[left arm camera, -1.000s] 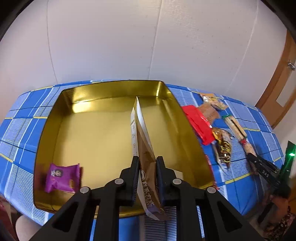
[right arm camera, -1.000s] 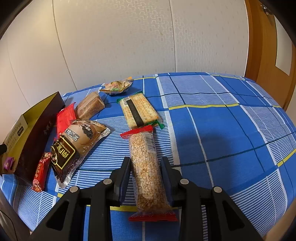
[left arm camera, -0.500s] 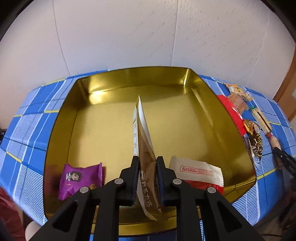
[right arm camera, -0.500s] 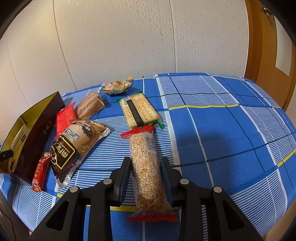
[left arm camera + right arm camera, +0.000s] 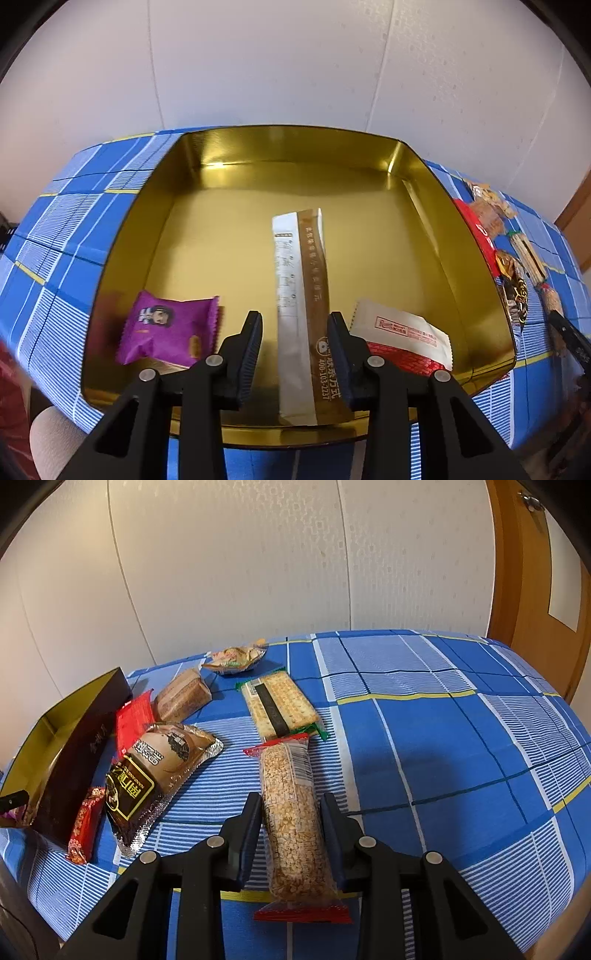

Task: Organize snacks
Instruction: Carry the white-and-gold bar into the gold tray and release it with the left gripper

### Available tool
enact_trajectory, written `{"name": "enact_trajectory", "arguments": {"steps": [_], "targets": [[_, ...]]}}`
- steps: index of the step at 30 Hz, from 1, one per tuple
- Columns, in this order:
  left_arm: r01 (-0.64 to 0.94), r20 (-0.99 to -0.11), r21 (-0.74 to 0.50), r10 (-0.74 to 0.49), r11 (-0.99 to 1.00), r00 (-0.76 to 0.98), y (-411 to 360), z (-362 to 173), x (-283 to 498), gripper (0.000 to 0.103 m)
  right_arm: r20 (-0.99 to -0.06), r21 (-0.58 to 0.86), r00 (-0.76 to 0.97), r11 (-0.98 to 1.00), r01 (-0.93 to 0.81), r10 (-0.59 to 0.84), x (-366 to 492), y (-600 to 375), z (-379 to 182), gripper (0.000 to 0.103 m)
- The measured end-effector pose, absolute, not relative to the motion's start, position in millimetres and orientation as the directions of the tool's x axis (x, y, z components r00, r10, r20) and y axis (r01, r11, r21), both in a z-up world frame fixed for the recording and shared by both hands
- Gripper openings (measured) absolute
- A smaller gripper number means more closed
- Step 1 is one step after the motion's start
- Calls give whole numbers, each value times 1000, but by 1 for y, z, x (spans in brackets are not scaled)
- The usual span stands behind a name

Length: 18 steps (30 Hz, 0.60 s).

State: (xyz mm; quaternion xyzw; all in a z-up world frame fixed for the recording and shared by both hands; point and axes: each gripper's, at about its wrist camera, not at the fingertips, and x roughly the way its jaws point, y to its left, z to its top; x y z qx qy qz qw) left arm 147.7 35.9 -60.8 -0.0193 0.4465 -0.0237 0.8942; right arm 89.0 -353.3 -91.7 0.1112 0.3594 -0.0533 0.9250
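Left gripper (image 5: 295, 341), jaws just parted, releases gold sachet (image 5: 301, 314) into tin (image 5: 122, 236); right gripper (image 5: 291, 823) apparently clamps grain bar (image 5: 291, 812), to be lifted trayward next.

Three packets lie in the tin (image 5: 122, 266) on the desk (image 5: 443, 738): a long sachet (image 5: 299, 295) between a small packet (image 5: 166, 328) at left and a flat packet (image 5: 402, 332) at right

**2 black handheld grippers**

The left gripper (image 5: 294, 349) and right gripper (image 5: 291, 829) look alike: matte black plastic linkage arms, 4 round silver pivot screws each, and dark ribbed pads (image 5: 251, 354) lining the inner faces of the fingers.
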Motion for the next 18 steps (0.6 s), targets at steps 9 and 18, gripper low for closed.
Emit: {"name": "enact_trajectory", "arguments": {"steps": [9, 18], "targets": [[-6, -816, -11, -5, 1000, 578, 41, -68, 153, 29, -643, 240, 765, 958, 155, 38, 81, -353, -86, 33], [36, -803, -28, -44, 999, 594, 29, -62, 143, 29, -682, 262, 727, 955, 142, 79, 80, -332, -92, 33]]}}
